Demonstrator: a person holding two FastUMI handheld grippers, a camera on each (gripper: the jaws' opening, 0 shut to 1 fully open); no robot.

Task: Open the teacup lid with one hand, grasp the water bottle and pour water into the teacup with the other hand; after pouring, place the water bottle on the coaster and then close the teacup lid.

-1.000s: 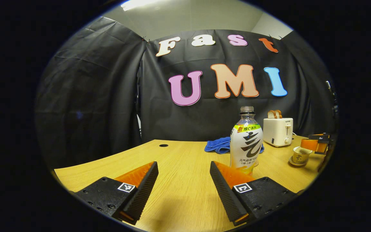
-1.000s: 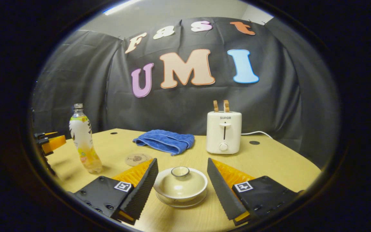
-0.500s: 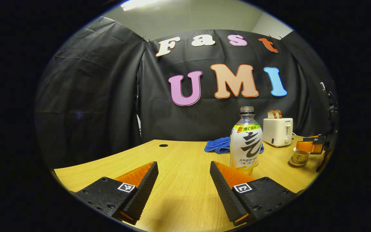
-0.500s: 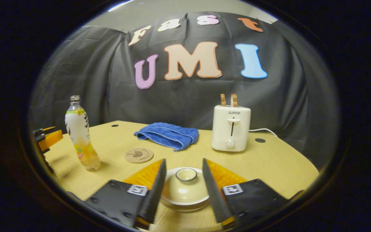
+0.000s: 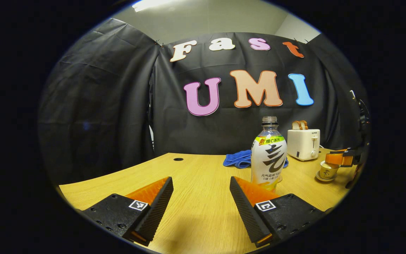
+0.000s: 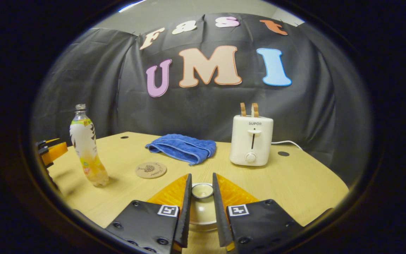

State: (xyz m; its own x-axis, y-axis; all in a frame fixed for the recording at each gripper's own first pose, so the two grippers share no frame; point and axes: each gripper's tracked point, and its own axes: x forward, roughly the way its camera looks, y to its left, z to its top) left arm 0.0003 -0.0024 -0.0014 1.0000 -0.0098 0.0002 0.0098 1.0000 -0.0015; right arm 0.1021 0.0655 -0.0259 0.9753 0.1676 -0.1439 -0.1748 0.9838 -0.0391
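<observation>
Fingers of the right gripper (image 6: 202,211) are sitting close together around the knob of the teacup lid (image 6: 202,191), one on each side of it; whether both are actually pressing on the knob cannot be told. Under the lid, the teacup (image 6: 200,220) is resting on the counter (image 6: 294,183) between the two fingers. Ahead of those fingers and to their left, the round coaster (image 6: 151,169) is lying flat, with the water bottle (image 6: 85,146) standing upright farther left, apart from the coaster. A folded blue cloth (image 6: 182,147) and a white toaster (image 6: 251,140) holding two slices are standing farther ahead.

Fingers of the left gripper (image 5: 201,208) are standing wide apart, holding nothing, low over the counter. Just beyond its right finger, the uncapped bottle is standing upright. Far off to the right of these fingers, the teacup is sitting on its saucer with the right gripper over it.
</observation>
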